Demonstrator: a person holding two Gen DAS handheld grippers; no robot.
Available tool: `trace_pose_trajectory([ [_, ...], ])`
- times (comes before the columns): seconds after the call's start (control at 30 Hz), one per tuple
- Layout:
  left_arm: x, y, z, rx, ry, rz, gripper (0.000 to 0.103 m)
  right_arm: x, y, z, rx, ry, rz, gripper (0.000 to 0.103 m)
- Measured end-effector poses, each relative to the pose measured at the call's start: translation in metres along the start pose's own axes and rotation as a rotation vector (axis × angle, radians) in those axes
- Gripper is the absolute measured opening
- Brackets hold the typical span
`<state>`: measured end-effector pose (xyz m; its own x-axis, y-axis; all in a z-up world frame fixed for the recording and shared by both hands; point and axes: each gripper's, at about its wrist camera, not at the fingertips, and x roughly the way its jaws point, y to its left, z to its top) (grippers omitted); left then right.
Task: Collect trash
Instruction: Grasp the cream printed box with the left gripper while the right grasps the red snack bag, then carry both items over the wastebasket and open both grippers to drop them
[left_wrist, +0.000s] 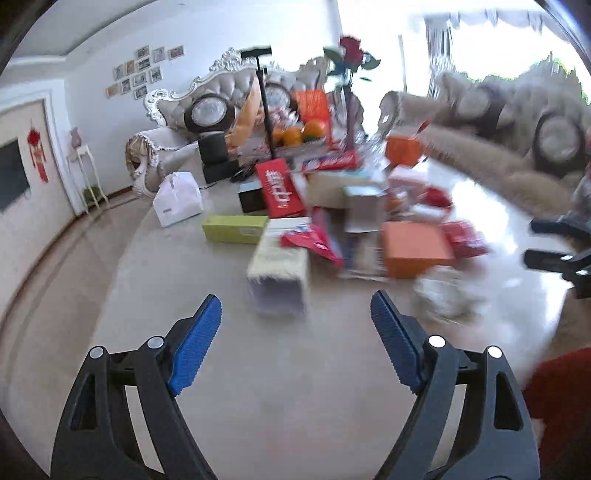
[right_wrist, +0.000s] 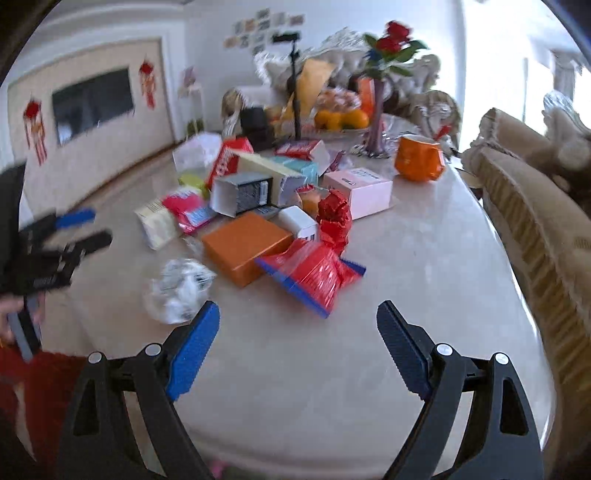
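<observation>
A heap of trash lies on a pale marble table (right_wrist: 424, 266). It holds an orange box (right_wrist: 245, 247), a red plastic bag (right_wrist: 317, 273), crumpled red foil (right_wrist: 332, 218), a crumpled white wrapper (right_wrist: 181, 288), a pale carton (left_wrist: 279, 275) and a lime box (left_wrist: 234, 229). My left gripper (left_wrist: 295, 314) is open and empty, just in front of the pale carton. My right gripper (right_wrist: 297, 323) is open and empty, just short of the red bag and white wrapper. Each gripper shows at the other view's edge: the right one (left_wrist: 554, 243), the left one (right_wrist: 79, 227).
An orange mug (right_wrist: 419, 158), a pink box (right_wrist: 360, 190), a vase of roses (right_wrist: 376, 122) and a fruit bowl (right_wrist: 340, 118) stand farther back. A tripod pole (left_wrist: 266, 107) rises behind the heap. A beige sofa (right_wrist: 535, 229) runs along the table's right side.
</observation>
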<state>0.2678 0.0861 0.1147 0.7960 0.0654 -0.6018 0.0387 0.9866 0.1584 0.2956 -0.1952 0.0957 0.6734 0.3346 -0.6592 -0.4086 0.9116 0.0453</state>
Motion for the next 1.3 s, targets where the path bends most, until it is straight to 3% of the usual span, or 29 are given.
trace_pose_trajectory([
  [0.1,0.037,0.008,0.007,0.042,0.047,0.006,0.081,0.028,-0.006,0.009,-0.029,0.055,0.022,0.083],
  [0.2,0.064,0.023,0.008,0.023,0.092,-0.005,0.081,0.047,-0.011,0.014,-0.038,0.094,0.033,0.083],
  [0.33,0.094,0.034,0.010,-0.044,0.244,-0.131,0.081,0.063,-0.016,0.020,-0.049,0.117,0.045,0.083],
  [0.5,0.099,0.048,0.022,-0.106,0.206,-0.140,0.081,0.076,-0.025,0.024,0.004,0.140,0.118,0.083],
  [0.7,0.124,0.036,0.033,-0.039,0.295,-0.130,0.081,0.082,-0.026,0.024,0.020,0.166,0.163,0.083],
  [0.8,0.132,0.037,0.035,-0.078,0.307,-0.155,0.076,0.084,-0.025,0.027,0.019,0.178,0.172,0.082],
  [0.83,0.132,0.038,0.036,-0.098,0.303,-0.155,0.056,0.085,-0.024,0.028,0.013,0.181,0.165,0.080],
  [0.87,0.132,0.040,0.036,-0.104,0.300,-0.155,0.046,0.084,-0.023,0.028,0.009,0.185,0.157,0.076],
  [0.93,0.130,0.041,0.035,-0.120,0.301,-0.164,0.046,0.079,-0.023,0.027,0.025,0.191,0.181,0.054],
  [1.0,0.121,0.039,0.029,-0.091,0.303,-0.149,0.046,0.067,-0.023,0.024,0.032,0.163,0.185,0.045],
  [1.17,0.087,0.045,0.007,-0.078,0.281,-0.091,0.046,0.045,-0.029,0.014,0.097,0.125,0.164,0.044],
  [1.3,0.047,0.054,-0.010,-0.145,0.229,-0.094,0.046,0.019,-0.037,0.006,0.193,0.065,0.210,0.044],
])
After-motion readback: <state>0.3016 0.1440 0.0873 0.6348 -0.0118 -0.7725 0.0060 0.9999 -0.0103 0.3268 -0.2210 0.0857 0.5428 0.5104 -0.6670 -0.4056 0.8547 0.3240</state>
